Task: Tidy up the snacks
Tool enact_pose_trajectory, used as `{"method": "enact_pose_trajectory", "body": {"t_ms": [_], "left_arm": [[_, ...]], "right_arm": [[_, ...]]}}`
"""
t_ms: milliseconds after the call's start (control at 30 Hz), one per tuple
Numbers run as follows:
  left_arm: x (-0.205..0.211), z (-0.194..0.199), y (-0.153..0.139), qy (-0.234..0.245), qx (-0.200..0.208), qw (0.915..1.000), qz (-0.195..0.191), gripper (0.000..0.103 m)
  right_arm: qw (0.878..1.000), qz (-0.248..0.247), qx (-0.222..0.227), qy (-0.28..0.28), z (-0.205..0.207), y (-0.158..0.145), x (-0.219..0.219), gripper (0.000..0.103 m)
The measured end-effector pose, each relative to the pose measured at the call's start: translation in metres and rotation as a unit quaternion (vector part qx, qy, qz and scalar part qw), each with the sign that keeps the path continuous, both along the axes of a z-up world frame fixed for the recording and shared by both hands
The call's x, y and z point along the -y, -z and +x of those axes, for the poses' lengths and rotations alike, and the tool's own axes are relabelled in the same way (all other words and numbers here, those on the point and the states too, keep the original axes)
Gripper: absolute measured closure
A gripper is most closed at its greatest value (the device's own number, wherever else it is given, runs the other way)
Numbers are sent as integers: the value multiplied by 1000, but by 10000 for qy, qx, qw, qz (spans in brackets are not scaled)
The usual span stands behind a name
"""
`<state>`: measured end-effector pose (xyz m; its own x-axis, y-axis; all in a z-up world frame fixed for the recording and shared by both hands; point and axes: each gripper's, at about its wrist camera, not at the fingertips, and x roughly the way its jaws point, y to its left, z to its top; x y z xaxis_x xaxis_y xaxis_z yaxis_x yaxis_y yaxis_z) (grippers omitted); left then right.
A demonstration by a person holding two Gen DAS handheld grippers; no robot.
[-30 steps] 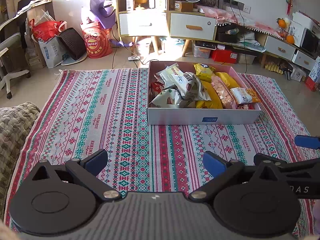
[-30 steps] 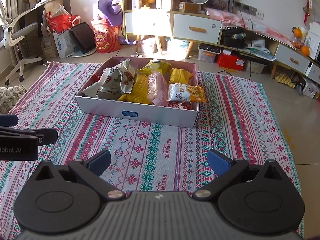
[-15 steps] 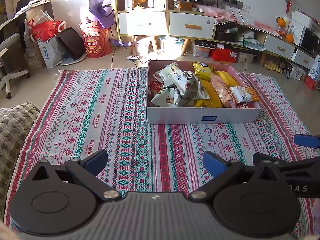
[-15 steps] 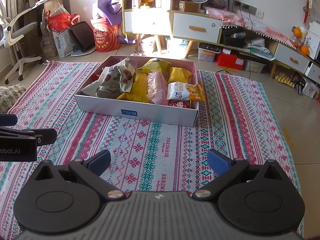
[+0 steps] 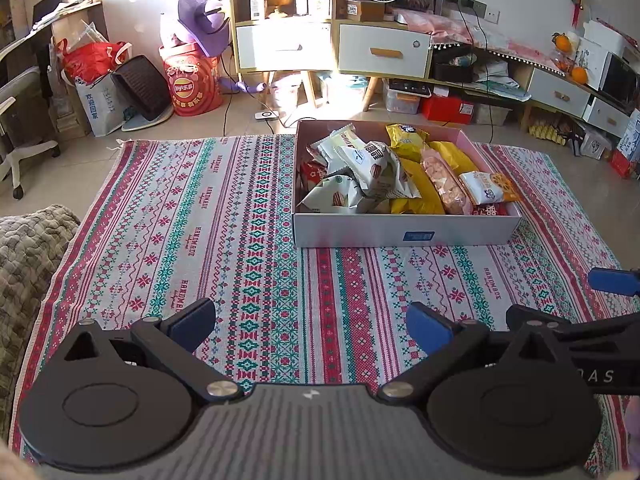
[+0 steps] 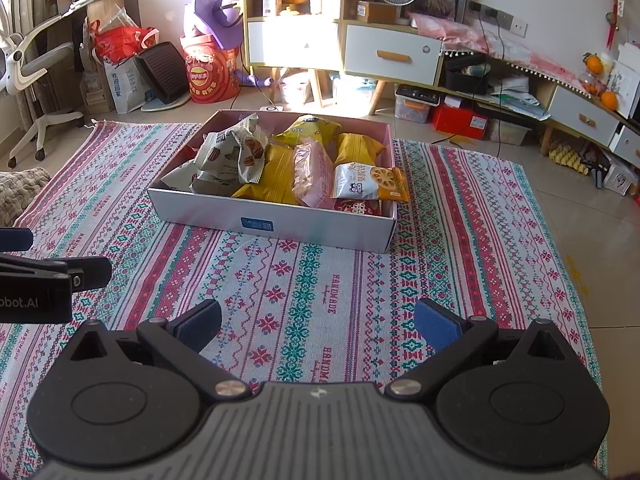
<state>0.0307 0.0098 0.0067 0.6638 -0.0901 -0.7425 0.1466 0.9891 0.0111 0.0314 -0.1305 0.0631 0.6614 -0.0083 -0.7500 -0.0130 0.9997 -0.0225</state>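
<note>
The left tongs (image 5: 310, 322) are being held spread wide above the patterned woven rug (image 5: 224, 240), with nothing between the blue pads; the right tongs (image 6: 318, 322) are likewise being held wide apart and empty. Each tool is being cut off by the other camera's frame edge, so only a black arm and one blue tip are being shown there.

The snacks are being kept in a shallow pink-lined cardboard box (image 6: 304, 229) lying on the rug ahead of both tongs, well apart from them. Inside, crumpled white cookie packets (image 6: 234, 156) are being piled at the left, yellow bags (image 6: 280, 176) in the middle, a clear pink-tinted packet (image 6: 310, 176) laid over them, and a white-and-orange lotus-root chip packet (image 6: 370, 182) at the near right. A red packet (image 6: 356, 209) beneath it is being mostly hidden by the box wall, and its print cannot be read. Whatever lies under the pile is being concealed.
</note>
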Motion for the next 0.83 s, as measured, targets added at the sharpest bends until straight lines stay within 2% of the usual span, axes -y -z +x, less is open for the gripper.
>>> {"method": "enact_pose_trajectory", "body": {"t_ms": [833], "left_arm": [[-2,2,2,65,-99,9999,72,0]], "right_arm": [[9997,-42,-18,246,6,1,1,0]]}}
